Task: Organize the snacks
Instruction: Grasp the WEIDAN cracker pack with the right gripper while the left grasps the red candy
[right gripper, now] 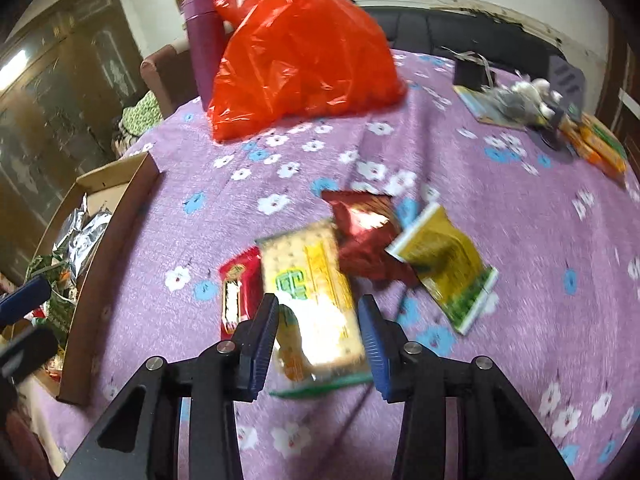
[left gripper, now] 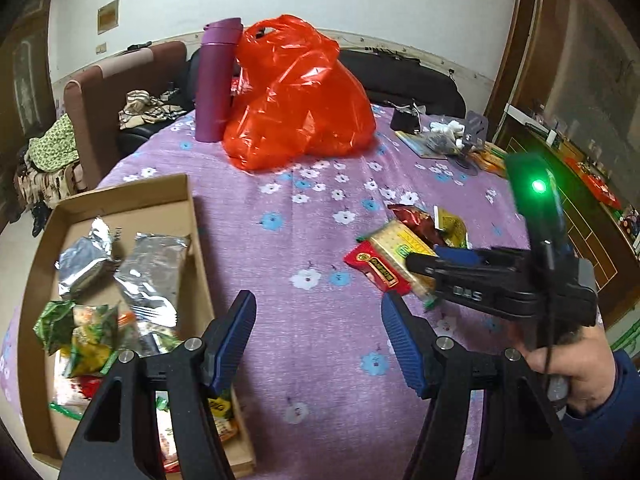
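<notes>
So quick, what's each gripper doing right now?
Left gripper: open, empty, beside the box.
Right gripper: around the cracker pack; whether its pads press cannot be told.

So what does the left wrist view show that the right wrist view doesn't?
Only the left wrist view shows the cardboard box's full contents, silver and green packets, and the hand holding the right gripper. Only the right wrist view shows that gripper straddling the cracker packet, though blur hides whether its pads touch it. Both show the orange plastic bag, purple bottle and yellow packet.
</notes>
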